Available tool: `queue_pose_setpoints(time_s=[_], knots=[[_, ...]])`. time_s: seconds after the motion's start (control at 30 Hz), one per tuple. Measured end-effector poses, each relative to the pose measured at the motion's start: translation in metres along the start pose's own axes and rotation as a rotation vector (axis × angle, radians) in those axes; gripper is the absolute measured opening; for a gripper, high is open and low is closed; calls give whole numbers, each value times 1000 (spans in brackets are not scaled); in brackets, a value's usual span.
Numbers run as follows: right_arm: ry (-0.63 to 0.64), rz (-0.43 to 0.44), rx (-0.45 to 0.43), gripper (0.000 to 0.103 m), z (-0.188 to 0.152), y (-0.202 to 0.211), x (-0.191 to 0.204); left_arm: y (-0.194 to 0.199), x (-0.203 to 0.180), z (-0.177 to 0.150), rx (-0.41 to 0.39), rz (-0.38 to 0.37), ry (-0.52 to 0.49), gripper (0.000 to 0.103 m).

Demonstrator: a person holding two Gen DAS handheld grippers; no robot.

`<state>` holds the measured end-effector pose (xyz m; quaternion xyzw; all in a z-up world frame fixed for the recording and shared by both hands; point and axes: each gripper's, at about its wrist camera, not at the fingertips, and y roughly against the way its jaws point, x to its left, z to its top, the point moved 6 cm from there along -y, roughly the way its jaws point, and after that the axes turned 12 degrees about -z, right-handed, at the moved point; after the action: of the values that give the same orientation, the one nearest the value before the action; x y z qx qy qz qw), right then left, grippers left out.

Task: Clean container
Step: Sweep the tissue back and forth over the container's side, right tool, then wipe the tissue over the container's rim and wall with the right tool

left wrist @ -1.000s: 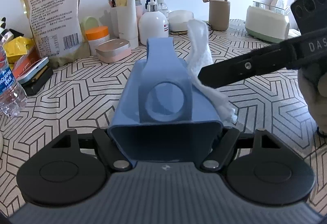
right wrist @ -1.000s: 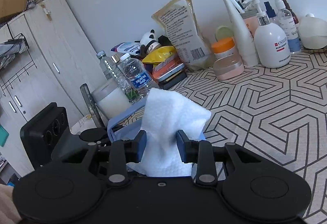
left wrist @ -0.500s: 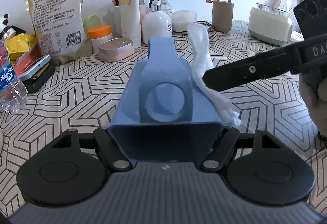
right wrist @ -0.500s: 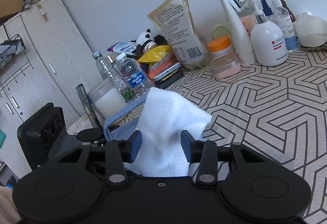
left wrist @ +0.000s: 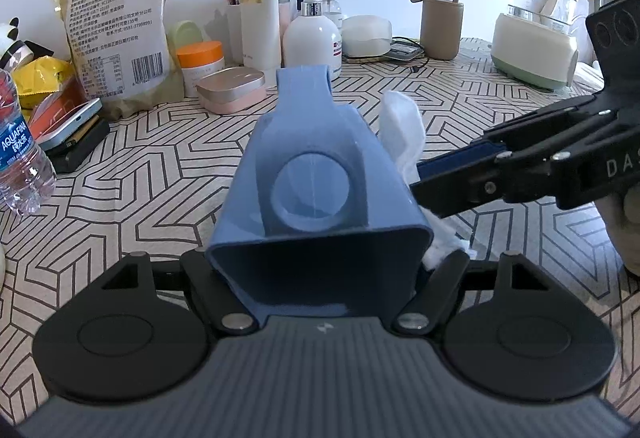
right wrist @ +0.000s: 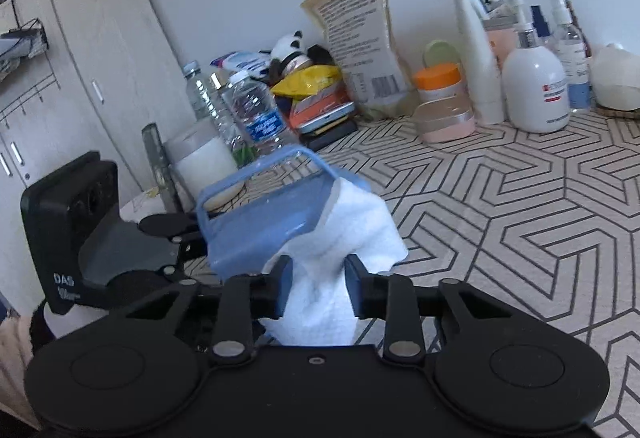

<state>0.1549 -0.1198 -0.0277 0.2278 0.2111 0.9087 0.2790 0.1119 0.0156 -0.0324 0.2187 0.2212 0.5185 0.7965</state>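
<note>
A blue plastic container (left wrist: 316, 174) lies on its side above the patterned table, open mouth toward the left wrist camera. My left gripper (left wrist: 320, 278) is shut on it, one finger on each side wall. A crumpled white tissue (left wrist: 402, 126) rests against the container's right outer wall. My right gripper (left wrist: 436, 178) comes in from the right; its jaws are closing with the tissue between them. In the right wrist view the tissue (right wrist: 360, 226) bulges out past the right gripper (right wrist: 316, 286) and touches the container (right wrist: 260, 222). A hand shows at the far right.
Along the wall stand a large food bag (left wrist: 116, 22), a white pump bottle (left wrist: 312, 38), an orange-lidded jar (left wrist: 200, 58), a pink case (left wrist: 232, 88) and a kettle (left wrist: 536, 22). Water bottles (right wrist: 256, 118) stand at the left. A pale cabinet (right wrist: 80, 78) is beyond the table.
The tissue's top has sunk lower along the container's right wall. The right gripper has rolled a little, and its jaws widened, then narrowed on the tissue. The left gripper and container kept still.
</note>
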Motion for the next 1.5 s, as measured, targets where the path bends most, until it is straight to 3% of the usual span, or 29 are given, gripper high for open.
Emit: queue_pose_setpoints(time_s=[0.33,0.67,0.8,0.97,1.27,1.5], knots=[[-56,29,-1,34,1,1,-6,0,-5,0,1,4,-5,74],[-31,58,-35,34,6,10,4,-1,-4,0,6,14,-14,74],[-12,-10,-6,34,2,2,-2,0,-3,0,6,14,-14,74],[-20,-36,32,34,-1,-8,-9,-1,-2,0,8,13,-17,75],[-51,84,-22,34,7,9,2,0,0,1,-1,0,-7,75],[-4,98,-22,34,5,11,12,2,2,1,-13,-4,9,75]])
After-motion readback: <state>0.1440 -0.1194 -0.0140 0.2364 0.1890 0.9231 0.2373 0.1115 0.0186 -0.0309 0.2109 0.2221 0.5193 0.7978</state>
